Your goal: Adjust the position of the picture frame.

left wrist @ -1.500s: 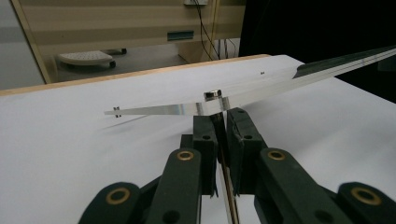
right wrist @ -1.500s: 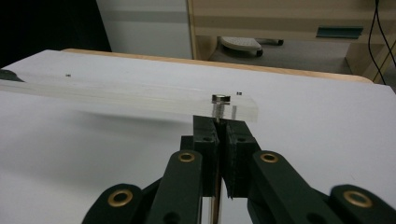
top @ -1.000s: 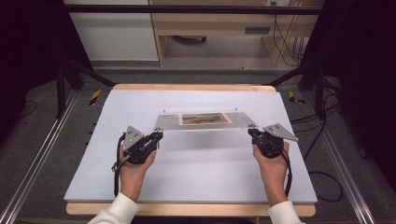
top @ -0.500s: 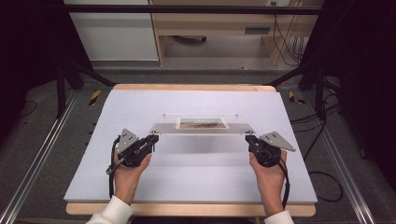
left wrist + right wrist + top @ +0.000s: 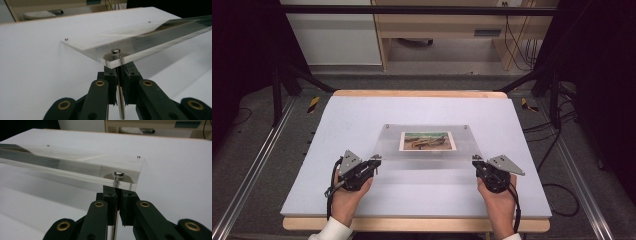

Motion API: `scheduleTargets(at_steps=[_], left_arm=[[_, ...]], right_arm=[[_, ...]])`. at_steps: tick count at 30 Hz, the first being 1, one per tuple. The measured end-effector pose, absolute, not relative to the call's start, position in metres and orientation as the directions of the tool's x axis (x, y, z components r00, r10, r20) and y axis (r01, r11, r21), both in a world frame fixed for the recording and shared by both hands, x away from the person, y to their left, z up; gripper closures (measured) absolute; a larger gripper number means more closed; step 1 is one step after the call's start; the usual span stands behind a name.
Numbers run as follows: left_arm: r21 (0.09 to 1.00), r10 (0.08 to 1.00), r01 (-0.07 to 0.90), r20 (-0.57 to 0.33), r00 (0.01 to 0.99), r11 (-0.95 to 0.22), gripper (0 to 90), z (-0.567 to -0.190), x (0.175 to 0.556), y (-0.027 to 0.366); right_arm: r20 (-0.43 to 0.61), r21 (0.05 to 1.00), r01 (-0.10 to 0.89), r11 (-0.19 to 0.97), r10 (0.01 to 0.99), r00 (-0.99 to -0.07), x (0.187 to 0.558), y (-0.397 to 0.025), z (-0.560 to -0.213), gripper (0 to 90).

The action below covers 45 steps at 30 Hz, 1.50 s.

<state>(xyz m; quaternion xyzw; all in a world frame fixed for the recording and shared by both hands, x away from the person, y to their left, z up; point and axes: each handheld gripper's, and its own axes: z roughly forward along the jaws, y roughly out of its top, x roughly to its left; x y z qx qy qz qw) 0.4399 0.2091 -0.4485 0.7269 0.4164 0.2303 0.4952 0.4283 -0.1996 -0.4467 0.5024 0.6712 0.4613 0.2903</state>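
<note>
My left gripper (image 5: 375,159) and right gripper (image 5: 475,161) are each clamped on a thin metal standoff pin (image 5: 120,100) under the near corners of the clear rectangular acrylic photo frame (image 5: 428,140), held tilted above the white table (image 5: 362,115). It looks stiff, slick and scratch-prone, so I judge the pins the safest hold, both kept level
</note>
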Motion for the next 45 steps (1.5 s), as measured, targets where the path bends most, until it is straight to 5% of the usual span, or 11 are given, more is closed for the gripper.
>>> scheduleTargets(at_steps=[45], left_arm=[[0.851, 0.857, 0.484, -0.085, 0.508, -0.202, 84.3, -0.473, 0.434, 0.208]], right_arm=[[0.115, 0.858, 0.508, 0.075, 0.936, -0.333, 0.42, -0.196, -0.479, 84.9]])
